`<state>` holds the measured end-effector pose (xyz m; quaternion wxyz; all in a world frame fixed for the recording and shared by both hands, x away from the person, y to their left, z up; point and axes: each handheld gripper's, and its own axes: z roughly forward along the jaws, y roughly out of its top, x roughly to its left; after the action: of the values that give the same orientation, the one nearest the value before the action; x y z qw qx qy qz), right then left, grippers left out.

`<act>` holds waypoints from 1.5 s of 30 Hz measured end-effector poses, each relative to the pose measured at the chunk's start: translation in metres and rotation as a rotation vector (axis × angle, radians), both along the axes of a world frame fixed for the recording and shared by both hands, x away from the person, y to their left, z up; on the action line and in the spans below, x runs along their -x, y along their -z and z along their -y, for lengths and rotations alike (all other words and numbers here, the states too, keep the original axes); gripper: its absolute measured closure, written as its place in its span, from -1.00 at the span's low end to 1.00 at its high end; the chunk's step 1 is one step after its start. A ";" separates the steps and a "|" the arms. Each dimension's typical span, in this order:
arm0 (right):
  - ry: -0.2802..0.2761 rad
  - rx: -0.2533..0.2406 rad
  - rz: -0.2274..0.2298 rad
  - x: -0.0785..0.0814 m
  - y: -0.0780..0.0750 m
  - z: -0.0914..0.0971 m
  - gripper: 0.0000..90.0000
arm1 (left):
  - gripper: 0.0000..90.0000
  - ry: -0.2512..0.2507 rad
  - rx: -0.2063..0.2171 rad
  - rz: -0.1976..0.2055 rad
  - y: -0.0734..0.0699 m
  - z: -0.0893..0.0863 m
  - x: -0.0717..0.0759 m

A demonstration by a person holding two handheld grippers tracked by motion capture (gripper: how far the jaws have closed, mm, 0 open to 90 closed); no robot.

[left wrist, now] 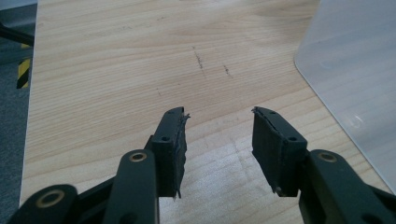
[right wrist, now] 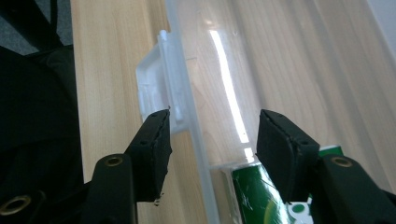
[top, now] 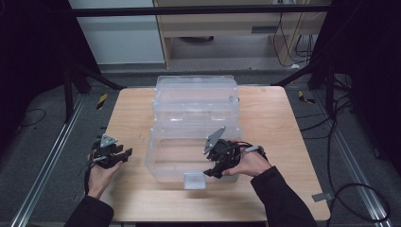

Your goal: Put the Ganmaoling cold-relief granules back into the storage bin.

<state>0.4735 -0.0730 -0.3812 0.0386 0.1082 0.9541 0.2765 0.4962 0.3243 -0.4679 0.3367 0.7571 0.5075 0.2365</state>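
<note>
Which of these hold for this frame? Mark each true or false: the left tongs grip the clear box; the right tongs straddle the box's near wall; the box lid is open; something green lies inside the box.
1. The left tongs grip the clear box. False: they are open over bare table.
2. The right tongs straddle the box's near wall. True.
3. The box lid is open. True.
4. A green item lies inside the box. True.
</note>
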 end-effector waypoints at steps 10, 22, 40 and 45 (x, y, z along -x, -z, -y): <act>-0.027 0.044 -0.053 0.001 0.009 -0.012 0.20 | 0.22 0.001 0.005 0.022 -0.001 0.000 0.002; -0.028 0.091 -0.086 -0.001 0.021 -0.017 0.26 | 0.23 0.008 0.018 0.024 -0.002 0.000 0.002; -0.049 0.131 -0.123 -0.002 0.026 -0.024 0.42 | 0.19 0.053 0.044 0.038 -0.012 0.001 0.003; -0.044 0.135 -0.123 -0.001 0.026 -0.025 0.42 | 0.19 0.074 0.047 0.056 -0.025 0.001 0.004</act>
<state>0.4749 -0.0482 -0.4074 -0.0190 0.1011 0.9733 0.2052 0.4923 0.3234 -0.4432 0.3771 0.7601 0.4750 0.2331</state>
